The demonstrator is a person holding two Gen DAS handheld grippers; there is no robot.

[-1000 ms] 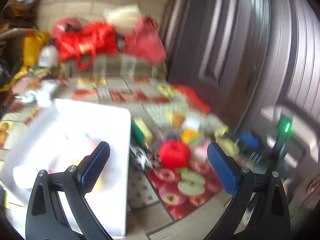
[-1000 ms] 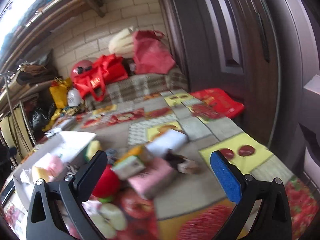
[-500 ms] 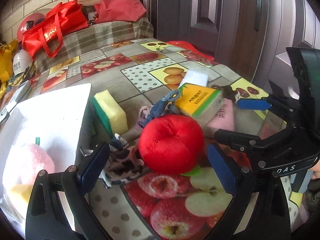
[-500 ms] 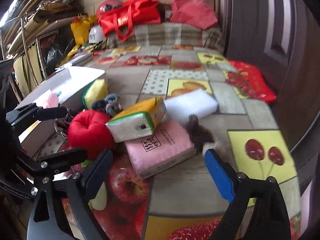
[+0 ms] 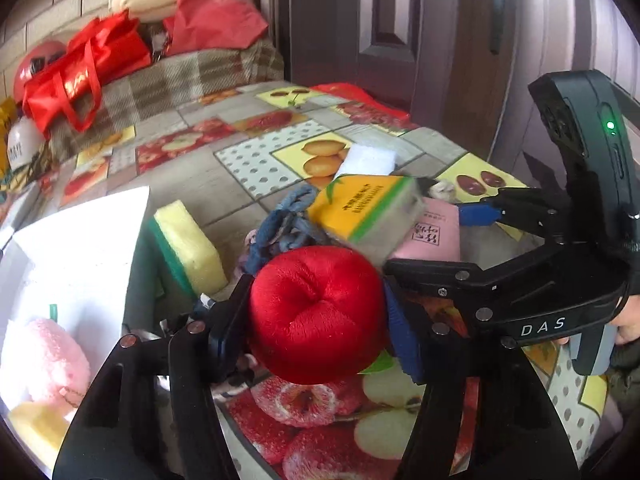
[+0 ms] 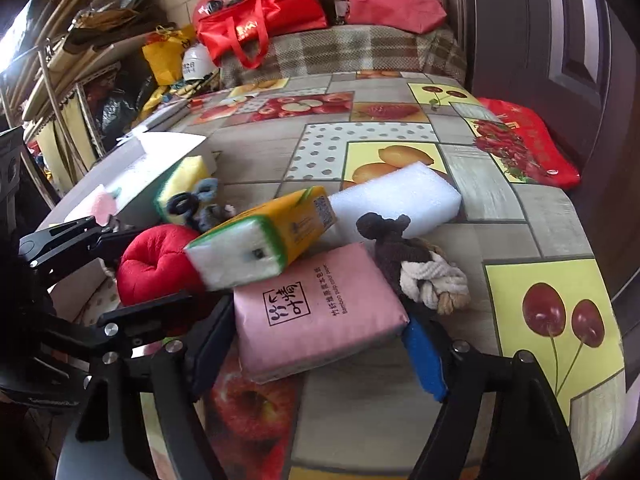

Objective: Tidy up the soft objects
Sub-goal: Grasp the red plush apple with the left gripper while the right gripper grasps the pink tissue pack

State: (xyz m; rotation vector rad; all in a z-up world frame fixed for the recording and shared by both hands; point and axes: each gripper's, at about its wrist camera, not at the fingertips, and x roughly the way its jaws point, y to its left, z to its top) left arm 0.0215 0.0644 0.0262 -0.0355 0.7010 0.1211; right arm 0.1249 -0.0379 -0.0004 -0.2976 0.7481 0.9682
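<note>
Since half a second ago both grippers have closed in: the left gripper (image 5: 316, 320), then spread wide around the red plush apple (image 5: 318, 314), now presses its pads against the apple's two sides, and the right gripper (image 6: 316, 344), then open above the heap, now has its jaws against the two edges of the pink tissue pack (image 6: 316, 312).

Under both tools lies a glossy fruit-print tablecloth (image 6: 368, 128). Left of the left gripper stands a white open box (image 5: 80, 248) with smooth flat flaps; a fuzzy pink plush (image 5: 48, 360) and a pale yellow block (image 5: 36, 430) lie inside it.

Ahead of the right gripper, beyond the pink pack, a white foam block (image 6: 396, 198) lies flat, rectangular and finely grained. The pink pack is a soft, smooth plastic-wrapped slab printed with dark characters, lying between the right pads. Leaning on its far edge is a yellow-and-green tissue pack (image 6: 264, 240), tilted, its white end toward the camera. The velvety round apple, dimpled at its centre, sits squeezed between the left pads, just left of the right gripper. Beyond the apple, beside the box, a porous yellow sponge (image 5: 188, 248) with a green scouring layer stands on edge. Right of the pink pack a brown and white knotted rope toy (image 6: 420, 272) touches it. Blue-grey fabric loops (image 5: 288, 224) lie tangled behind the apple.
</note>
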